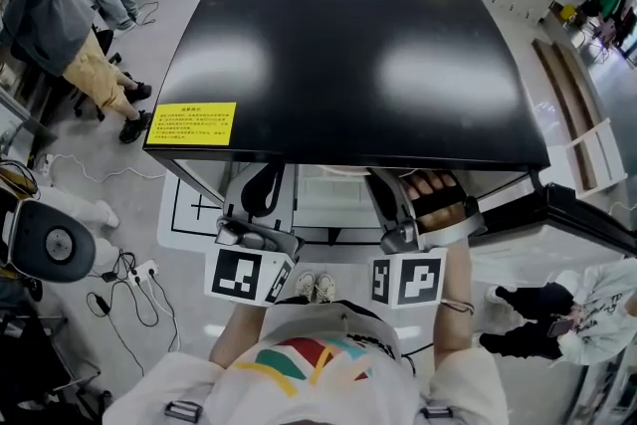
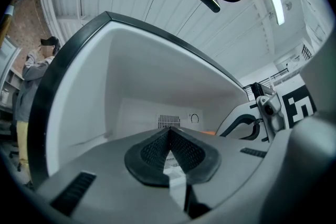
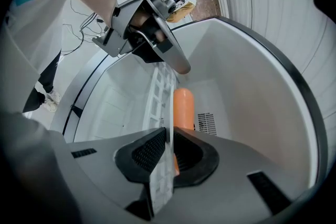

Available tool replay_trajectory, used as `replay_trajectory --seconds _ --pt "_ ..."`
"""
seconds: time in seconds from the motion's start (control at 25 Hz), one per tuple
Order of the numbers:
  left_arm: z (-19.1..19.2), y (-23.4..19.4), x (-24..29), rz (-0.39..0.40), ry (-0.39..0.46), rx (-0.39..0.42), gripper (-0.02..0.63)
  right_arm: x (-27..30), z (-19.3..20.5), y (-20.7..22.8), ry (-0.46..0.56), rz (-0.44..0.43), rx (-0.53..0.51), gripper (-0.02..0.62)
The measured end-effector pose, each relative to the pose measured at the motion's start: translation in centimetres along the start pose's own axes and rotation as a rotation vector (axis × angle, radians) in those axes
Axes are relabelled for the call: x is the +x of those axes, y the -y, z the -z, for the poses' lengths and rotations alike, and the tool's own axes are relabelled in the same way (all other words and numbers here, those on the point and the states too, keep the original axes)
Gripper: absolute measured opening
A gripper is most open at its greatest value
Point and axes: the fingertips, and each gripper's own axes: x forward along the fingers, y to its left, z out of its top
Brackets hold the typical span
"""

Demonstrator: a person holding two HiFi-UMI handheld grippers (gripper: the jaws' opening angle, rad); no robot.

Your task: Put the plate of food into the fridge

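From above, both grippers reach in under the black top (image 1: 348, 45) of the fridge, and their tips are hidden there. My left gripper (image 1: 257, 204) and right gripper (image 1: 390, 204) hold opposite sides of one pale, see-through plate (image 3: 161, 186). An orange piece of food (image 3: 184, 107) lies on it. In the right gripper view the plate's rim runs between my right gripper's (image 3: 170, 131) jaws, and the left gripper (image 3: 177, 64) grips the far rim. In the left gripper view my left gripper (image 2: 169, 132) is shut on a thin white edge. The plate sits inside the white fridge compartment (image 2: 136, 76).
A vent (image 2: 169, 121) marks the fridge's back wall. The open door (image 1: 587, 214) stands to the right. A yellow label (image 1: 195, 123) sits on the top's front left corner. People stand at far left (image 1: 70, 45) and lower right (image 1: 557, 314). Cables (image 1: 129, 284) lie on the floor.
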Motion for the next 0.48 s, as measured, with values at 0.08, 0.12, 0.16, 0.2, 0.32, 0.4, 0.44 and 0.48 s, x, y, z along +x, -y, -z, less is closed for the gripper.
replay_trajectory --seconds 0.08,0.12,0.16,0.2,0.32,0.4,0.44,0.48 --pt "-0.2 0.1 -0.1 -0.004 0.013 -0.003 0.006 0.3 -0.1 -0.2 0.010 -0.027 0.020 0.040" --pt "-0.3 0.0 -0.2 -0.005 0.019 -0.003 0.006 0.4 -0.2 -0.3 0.023 -0.051 0.044 0.040" --pt "-0.4 0.1 -0.2 -0.006 0.022 -0.003 0.006 0.5 -0.4 -0.4 0.040 -0.079 0.078 0.040" --pt "-0.4 0.1 -0.2 -0.005 0.023 -0.003 0.006 0.6 -0.6 -0.4 0.061 -0.106 0.117 0.038" --pt "-0.5 0.2 -0.2 -0.003 0.022 -0.005 0.006 0.7 -1.3 -0.2 0.116 -0.176 0.228 0.040" --pt "-0.5 0.3 -0.2 -0.002 0.023 -0.004 0.006 0.7 -1.5 0.0 0.140 -0.194 0.280 0.040" --pt "-0.5 0.4 -0.2 -0.002 0.024 -0.003 0.006 0.7 -1.6 0.1 0.150 -0.200 0.302 0.040" --pt "-0.5 0.4 -0.2 -0.002 0.025 -0.003 0.006 0.6 -1.7 0.2 0.165 -0.212 0.328 0.040"
